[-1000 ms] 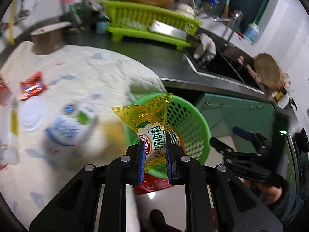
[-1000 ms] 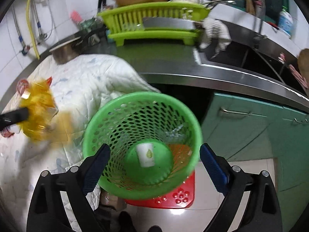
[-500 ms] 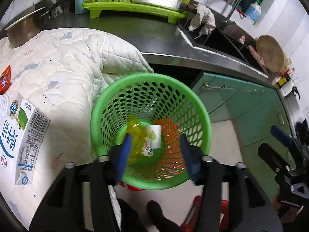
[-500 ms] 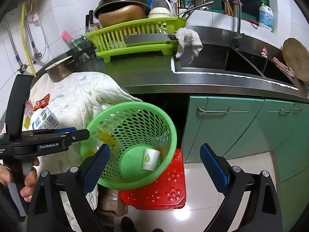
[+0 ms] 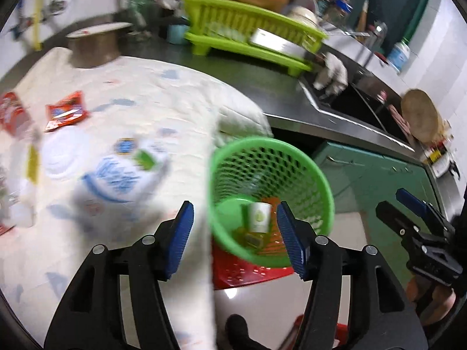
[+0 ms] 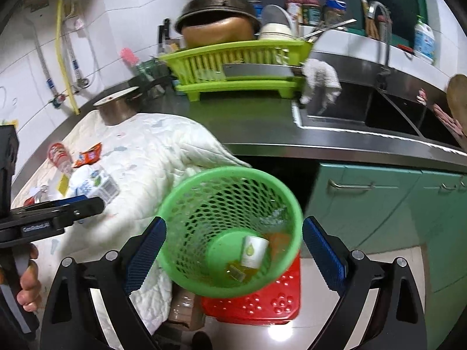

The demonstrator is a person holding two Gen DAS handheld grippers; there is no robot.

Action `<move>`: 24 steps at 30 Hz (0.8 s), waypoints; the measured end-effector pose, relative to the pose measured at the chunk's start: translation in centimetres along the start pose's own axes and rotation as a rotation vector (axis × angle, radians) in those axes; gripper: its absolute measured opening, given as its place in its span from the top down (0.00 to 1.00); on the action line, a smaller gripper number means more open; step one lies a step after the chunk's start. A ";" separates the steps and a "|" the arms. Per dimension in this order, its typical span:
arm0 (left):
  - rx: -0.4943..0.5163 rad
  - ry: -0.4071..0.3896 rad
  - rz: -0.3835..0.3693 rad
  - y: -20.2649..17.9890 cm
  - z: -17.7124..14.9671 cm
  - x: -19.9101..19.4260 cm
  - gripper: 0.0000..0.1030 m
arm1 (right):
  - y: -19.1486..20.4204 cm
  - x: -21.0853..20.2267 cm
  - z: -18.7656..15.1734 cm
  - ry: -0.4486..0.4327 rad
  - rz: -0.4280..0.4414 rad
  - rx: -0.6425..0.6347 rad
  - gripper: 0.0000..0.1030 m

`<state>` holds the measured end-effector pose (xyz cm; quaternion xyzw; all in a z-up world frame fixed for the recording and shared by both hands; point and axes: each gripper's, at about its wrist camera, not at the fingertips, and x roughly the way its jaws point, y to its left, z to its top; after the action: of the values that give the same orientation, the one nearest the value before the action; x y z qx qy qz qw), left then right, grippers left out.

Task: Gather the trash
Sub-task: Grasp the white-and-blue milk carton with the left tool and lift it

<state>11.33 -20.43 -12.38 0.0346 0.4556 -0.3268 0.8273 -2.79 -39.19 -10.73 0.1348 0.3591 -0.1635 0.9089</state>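
A green mesh basket [image 5: 271, 145] [image 6: 233, 172] stands on a red stool [image 6: 262, 300] beside the counter. At its bottom lie a yellow snack wrapper [image 5: 248, 237] [image 6: 236, 271] and a white paper cup [image 5: 258, 217] [image 6: 252, 250]. My left gripper [image 5: 235, 218] [image 6: 58, 207] hovers at the basket's left rim, over the quilt's edge; its jaws are opening and nothing is between them. My right gripper [image 6: 233, 224] [image 5: 408, 204] hangs open above the basket, wider than it and apart from it. On the quilt lie a milk carton [image 5: 122, 172] [image 6: 93, 183] and a red wrapper [image 5: 65, 112] [image 6: 89, 154].
A white quilt [image 5: 146, 87] covers the counter's left part, with a white lid [image 5: 65, 154], a red can [image 6: 58, 151] and other scraps on it. A steel pot [image 6: 116, 108] stands behind it. A green dish rack [image 6: 233, 61] and a sink [image 6: 350, 108] lie farther back; teal cabinets are below.
My left gripper let the yellow wrapper drop into the basket, opened, then swung left toward the quilt. My right gripper rose and drew back from the basket.
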 end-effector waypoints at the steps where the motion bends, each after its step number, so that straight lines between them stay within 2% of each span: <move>1: -0.008 -0.009 0.009 0.6 -0.1 -0.4 0.43 | 0.4 0.1 0.1 0.000 0.009 -0.006 0.12; 6: -0.083 -0.055 0.085 4.6 -1.0 -3.0 0.39 | 2.8 0.8 0.5 0.008 0.055 -0.045 0.12; 11: -0.135 -0.066 0.131 7.9 -2.0 -4.2 0.35 | 4.9 1.3 1.2 0.006 0.093 -0.081 0.12; 18: -0.090 -0.038 0.142 8.9 -1.3 -2.6 0.26 | 6.7 1.4 1.6 0.001 0.126 -0.108 0.12; 19: -0.071 -0.027 0.126 8.9 -1.0 -1.9 0.25 | 6.8 1.4 1.6 0.003 0.128 -0.110 0.12; 21: -0.041 -0.015 0.151 8.9 -0.6 -1.0 0.25 | 7.1 1.6 1.6 0.005 0.131 -0.115 0.12; 24: -0.025 0.006 0.145 9.2 0.1 0.5 0.24 | 7.3 1.7 1.7 0.009 0.133 -0.122 0.12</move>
<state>16.84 -13.47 -14.97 0.0579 0.4585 -0.2601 0.8478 2.26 -33.43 -9.79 0.1033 0.3625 -0.0799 0.9228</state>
